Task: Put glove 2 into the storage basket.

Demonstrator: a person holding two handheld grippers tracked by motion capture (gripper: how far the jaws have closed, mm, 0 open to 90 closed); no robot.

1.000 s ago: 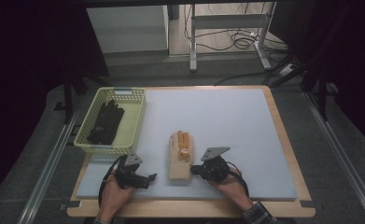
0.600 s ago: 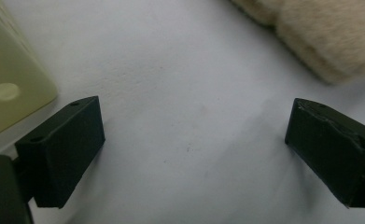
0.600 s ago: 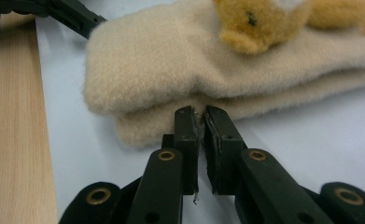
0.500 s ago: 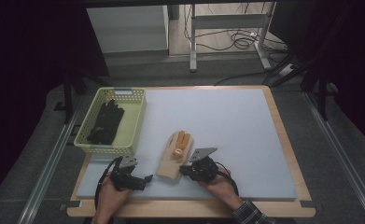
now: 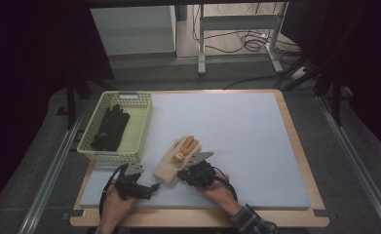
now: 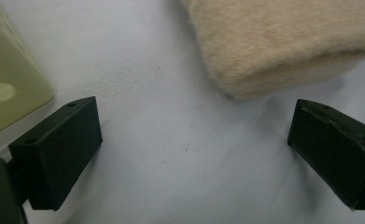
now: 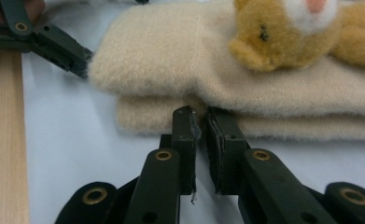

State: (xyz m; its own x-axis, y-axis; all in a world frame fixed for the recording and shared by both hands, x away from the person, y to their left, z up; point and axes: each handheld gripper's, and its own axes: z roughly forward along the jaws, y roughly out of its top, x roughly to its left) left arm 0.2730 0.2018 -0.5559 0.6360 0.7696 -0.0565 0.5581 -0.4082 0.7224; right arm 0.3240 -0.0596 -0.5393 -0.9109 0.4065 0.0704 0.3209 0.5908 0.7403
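Two tongs working near tabletop edge: right tongs (image 7: 199,122) nearly clenched, nudging cream mittens (image 5: 174,159), now sliding leftward toward basket (image 5: 96,147); left tongs (image 6: 189,140) waiting released beside cuff. Mittens angling closer since a second ago, suggesting basket drop-off approaching.

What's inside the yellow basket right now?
The basket holds black gloves, lying along its length. They cover most of its floor, so anything underneath them is hidden, and how many gloves are there is unclear.

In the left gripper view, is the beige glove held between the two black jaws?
No, the left gripper stands wide open over bare mat, and the beige glove lies beyond its jaws, untouched.
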